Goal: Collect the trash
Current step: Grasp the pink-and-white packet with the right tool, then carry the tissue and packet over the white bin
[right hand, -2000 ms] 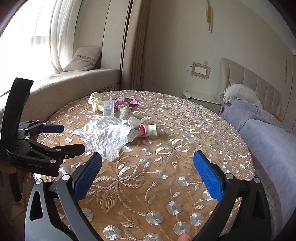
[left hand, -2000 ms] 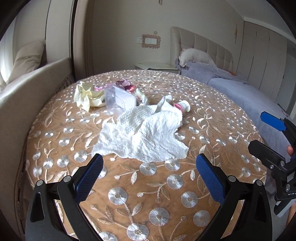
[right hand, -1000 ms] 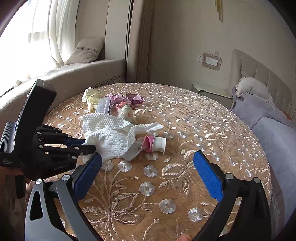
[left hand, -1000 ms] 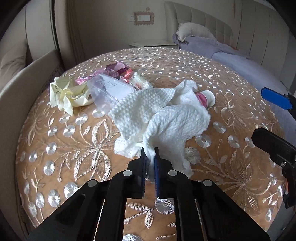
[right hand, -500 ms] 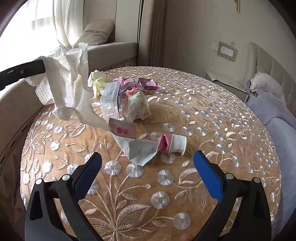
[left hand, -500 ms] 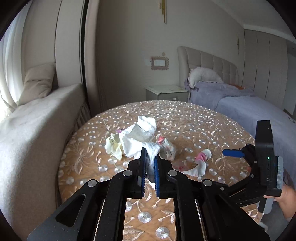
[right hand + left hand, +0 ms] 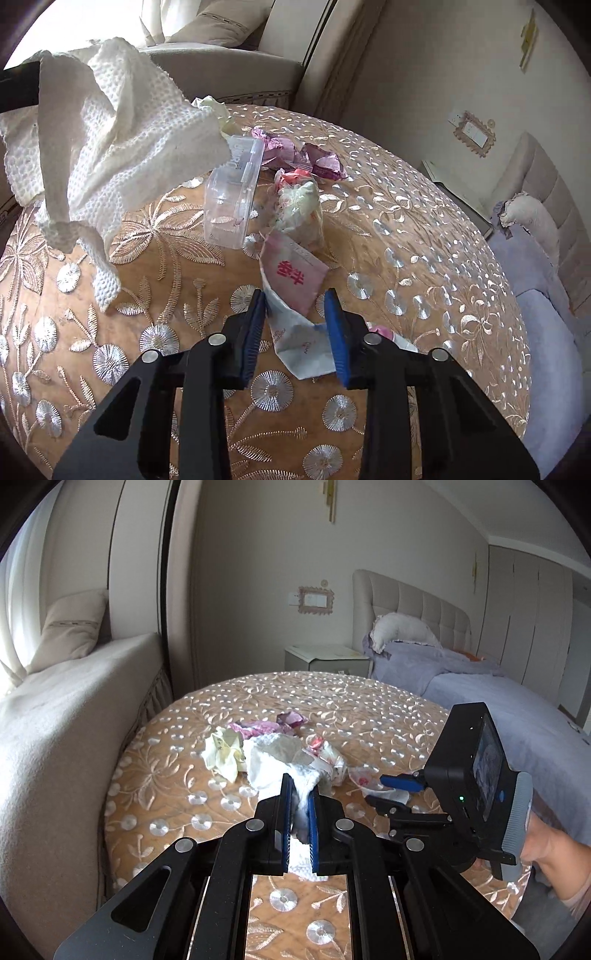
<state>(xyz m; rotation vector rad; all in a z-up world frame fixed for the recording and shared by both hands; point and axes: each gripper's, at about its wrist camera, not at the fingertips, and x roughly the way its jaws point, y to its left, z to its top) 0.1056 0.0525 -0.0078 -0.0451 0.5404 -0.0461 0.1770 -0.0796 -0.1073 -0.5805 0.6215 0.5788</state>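
My left gripper (image 7: 297,786) is shut on a white paper towel (image 7: 273,757), held up off the round table (image 7: 166,775). In the right wrist view the paper towel (image 7: 110,140) hangs at the upper left. My right gripper (image 7: 295,299) is low over the cloth, its jaws closing. A flattened pink and white carton (image 7: 291,277) lies between them, and both pads touch its white lower part. The left wrist view shows the right gripper (image 7: 378,792) at the right, over the same carton (image 7: 388,795), with a person's hand behind it.
A clear plastic box (image 7: 232,195), a crumpled bag of scraps (image 7: 299,206), purple wrappers (image 7: 306,158) and a yellow paper (image 7: 223,751) lie mid-table. A pink cap (image 7: 380,330) sits by my right finger. A cushioned bench (image 7: 55,701) stands left, a bed (image 7: 498,701) right.
My left gripper shut on the paper towel and lifted it off the table. My right gripper came down over the uncovered carton, and its jaws went from wide apart to narrow.
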